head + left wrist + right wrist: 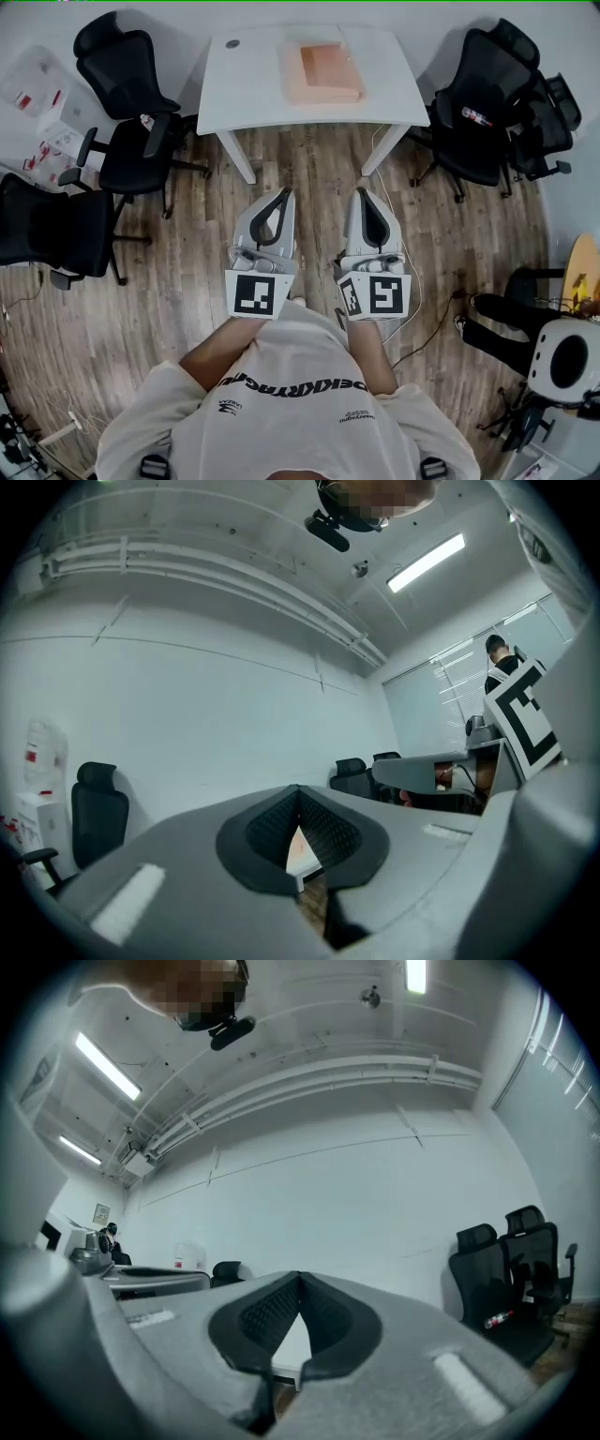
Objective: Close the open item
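Head view only: white table (246, 86) at the far side, with a flat peach-coloured case (322, 71) lying near its back edge. Whether its lid is up cannot be told from here. Black office chairs (129, 89) stand on both sides, with wood floor (187, 253) below.

Left gripper (284, 194) and right gripper (363, 193) are held side by side over the floor. They are parallel, close to level and aimed at the table, well short of it. Bare forearms reach forward from a white shirt, and the marker cubes face up.

Gripper views give what the head view lacks: wall, ceiling pipes and strip lamps. The table is only a pale sliver seen through each loop of the jaws. The left gripper view also catches the other gripper at its right edge and a distant person (500, 658) by the blinds.

Both claws are clenched. In each gripper view the pad tips meet at the top of the loop with nothing between them.
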Action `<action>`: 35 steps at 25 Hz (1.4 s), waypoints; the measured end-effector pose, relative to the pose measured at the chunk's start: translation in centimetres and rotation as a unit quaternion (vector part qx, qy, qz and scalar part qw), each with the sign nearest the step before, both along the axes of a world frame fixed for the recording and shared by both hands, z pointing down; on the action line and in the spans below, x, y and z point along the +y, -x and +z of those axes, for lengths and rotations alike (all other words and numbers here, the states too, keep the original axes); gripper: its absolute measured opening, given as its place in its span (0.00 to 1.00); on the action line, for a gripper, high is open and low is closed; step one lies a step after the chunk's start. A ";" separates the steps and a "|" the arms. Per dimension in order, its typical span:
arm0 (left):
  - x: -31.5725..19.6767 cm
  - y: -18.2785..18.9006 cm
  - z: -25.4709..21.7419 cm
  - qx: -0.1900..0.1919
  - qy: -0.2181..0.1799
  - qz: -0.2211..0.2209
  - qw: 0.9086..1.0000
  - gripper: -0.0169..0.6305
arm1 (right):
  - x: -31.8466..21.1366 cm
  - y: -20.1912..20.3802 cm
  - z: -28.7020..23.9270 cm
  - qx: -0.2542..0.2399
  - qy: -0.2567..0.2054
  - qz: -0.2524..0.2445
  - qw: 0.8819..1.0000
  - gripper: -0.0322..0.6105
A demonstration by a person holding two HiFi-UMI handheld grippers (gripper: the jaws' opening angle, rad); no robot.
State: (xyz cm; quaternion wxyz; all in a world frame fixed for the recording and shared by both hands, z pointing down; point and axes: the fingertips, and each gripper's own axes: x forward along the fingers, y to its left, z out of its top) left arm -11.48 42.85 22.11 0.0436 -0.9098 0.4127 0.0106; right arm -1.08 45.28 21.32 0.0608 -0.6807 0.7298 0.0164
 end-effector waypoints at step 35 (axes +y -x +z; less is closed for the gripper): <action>-36.6 -7.2 -0.2 0.035 0.049 -0.014 0.998 0.02 | -36.0 -8.8 -0.4 0.021 0.048 0.005 0.999 0.05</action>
